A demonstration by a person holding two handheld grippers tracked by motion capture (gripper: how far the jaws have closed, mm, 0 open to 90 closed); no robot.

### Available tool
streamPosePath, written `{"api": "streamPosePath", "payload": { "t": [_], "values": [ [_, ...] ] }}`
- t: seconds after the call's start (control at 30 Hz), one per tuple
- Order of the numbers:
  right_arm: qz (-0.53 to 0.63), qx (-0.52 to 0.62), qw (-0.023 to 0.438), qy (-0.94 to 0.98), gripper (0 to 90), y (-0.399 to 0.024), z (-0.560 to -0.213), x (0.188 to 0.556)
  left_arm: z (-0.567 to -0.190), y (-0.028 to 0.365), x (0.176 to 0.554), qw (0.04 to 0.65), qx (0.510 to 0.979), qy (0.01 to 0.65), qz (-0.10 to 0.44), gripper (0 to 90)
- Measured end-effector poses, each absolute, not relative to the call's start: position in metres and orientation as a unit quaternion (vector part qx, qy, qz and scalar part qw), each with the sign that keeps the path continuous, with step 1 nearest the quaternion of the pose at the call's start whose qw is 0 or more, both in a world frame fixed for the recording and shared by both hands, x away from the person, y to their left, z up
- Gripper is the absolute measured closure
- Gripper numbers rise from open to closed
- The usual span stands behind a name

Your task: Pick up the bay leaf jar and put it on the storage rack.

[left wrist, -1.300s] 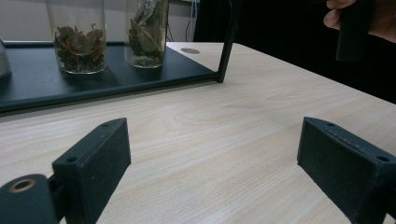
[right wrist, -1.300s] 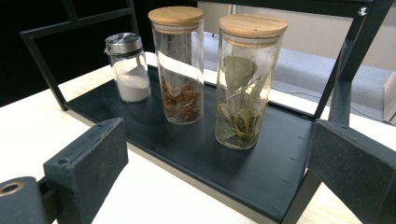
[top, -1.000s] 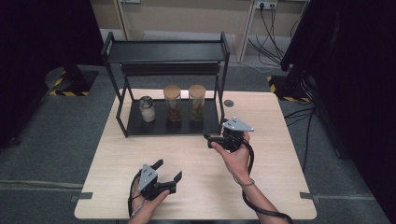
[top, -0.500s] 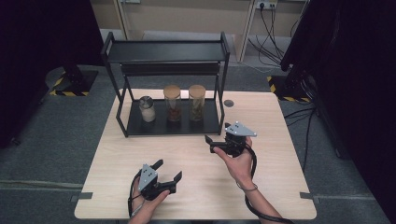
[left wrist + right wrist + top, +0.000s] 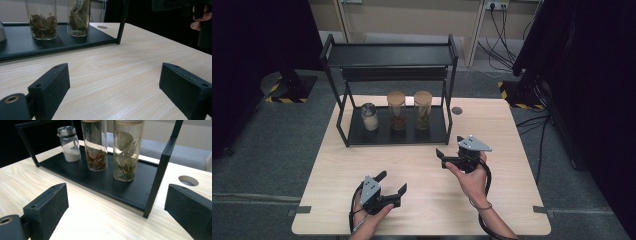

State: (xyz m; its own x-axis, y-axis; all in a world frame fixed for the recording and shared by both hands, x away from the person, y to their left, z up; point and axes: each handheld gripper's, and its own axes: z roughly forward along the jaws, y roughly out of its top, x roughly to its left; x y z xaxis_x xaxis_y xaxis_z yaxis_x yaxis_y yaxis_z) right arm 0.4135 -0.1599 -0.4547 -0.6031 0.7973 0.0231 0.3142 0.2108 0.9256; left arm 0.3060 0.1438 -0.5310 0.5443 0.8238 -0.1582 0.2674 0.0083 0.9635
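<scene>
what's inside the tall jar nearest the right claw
The tall jar holds large pale green dried leaves, loosely stacked most of the way up. Its lid is cut off at the frame's top edge here.

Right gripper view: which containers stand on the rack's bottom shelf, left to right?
Shaker with metal lid and white powder → tall jar of reddish-brown bits → tall jar of large green leaves.

Three jars [image 5: 397, 111] on black rack [image 5: 362, 134]; right gripper [image 5: 449, 157] near, jaws apart.

R gripper [image 5: 446, 158] shifted right & nearer table edge, away from rack [image 5: 392, 134], jaws empty
</scene>
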Motion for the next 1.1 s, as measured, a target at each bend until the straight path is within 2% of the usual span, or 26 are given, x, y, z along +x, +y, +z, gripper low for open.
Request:
{"api": "streamPosePath", "payload": {
  "t": [0.43,0.8,1.1],
  "values": [
    [0.500,0.387,0.226,0.741,5.0,-0.170,-0.472,0.404,-0.531,0.144,0.306,0.578,0.662,0.412,0.241,9.0],
    [0.488,0.397,0.203,0.750,4.9,-0.170,-0.509,0.388,-0.531,0.144,0.306,0.577,0.662,0.413,0.241,9.0],
    [0.496,0.403,0.199,0.743,4.1,-0.172,-0.515,0.385,-0.531,0.145,0.306,0.585,0.658,0.412,0.235,8.4]
  ]
}}
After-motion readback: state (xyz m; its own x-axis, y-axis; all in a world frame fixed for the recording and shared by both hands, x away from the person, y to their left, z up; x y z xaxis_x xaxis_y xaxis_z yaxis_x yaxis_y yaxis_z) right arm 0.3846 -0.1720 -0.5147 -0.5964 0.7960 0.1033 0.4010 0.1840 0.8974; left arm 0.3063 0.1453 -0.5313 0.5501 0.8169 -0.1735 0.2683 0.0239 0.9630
